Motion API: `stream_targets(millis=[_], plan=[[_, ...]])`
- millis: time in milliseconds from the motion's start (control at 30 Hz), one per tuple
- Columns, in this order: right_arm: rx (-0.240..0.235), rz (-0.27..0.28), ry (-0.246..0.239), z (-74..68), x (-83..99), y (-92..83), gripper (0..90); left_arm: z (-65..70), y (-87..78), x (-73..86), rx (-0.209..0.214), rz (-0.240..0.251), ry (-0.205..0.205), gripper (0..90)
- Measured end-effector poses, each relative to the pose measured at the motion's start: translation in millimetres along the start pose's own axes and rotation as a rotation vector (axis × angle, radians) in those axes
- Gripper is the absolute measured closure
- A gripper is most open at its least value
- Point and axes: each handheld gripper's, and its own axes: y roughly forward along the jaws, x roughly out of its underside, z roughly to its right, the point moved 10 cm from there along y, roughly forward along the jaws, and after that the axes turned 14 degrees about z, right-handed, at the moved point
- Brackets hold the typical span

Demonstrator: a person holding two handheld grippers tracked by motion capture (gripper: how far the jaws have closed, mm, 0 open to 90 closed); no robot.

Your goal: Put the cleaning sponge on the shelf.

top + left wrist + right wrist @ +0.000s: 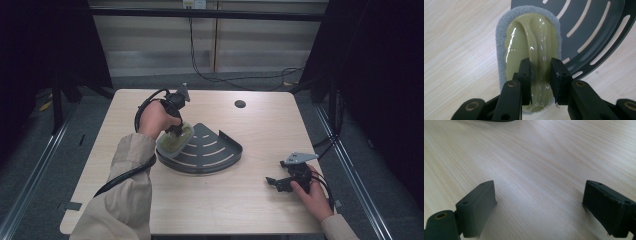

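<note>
Sponge scrubber [531, 45] with shiny green handle and grey fuzzy pad, pinched by left gripper [541, 75]. Black jaws closed tight on raised green ridge, one on each side. Seen from above: scrubber [175, 140] resting on left edge of dark grey rack [212, 150], part over rack, part over table [240, 200]. Left gripper [175, 131] pointing down, held in left hand [156, 119] near middle of table. Long slots cut in curved rack [596, 30], fan shape, lying flat on pale wood.

Right gripper [272, 181] down low near right front corner of table, well apart from rack. Held in right hand [311, 192], pointing left. Jaws wide open, nothing between, just bare wood [536, 170] underneath. Right gripper [539, 202] close to table top, touching or not, cannot tell.

Small dark round hole [240, 104] in table top, far side, beyond rack.
</note>
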Motion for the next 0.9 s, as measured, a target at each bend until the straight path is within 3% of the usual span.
stream_targets(millis=[900], plan=[[0.0, 0.0, 0.0, 0.0, 0.0, 0.0, 10.5, 4.4, 22.7, -2.9, 0.018, -0.002, 0.024, 72.1]])
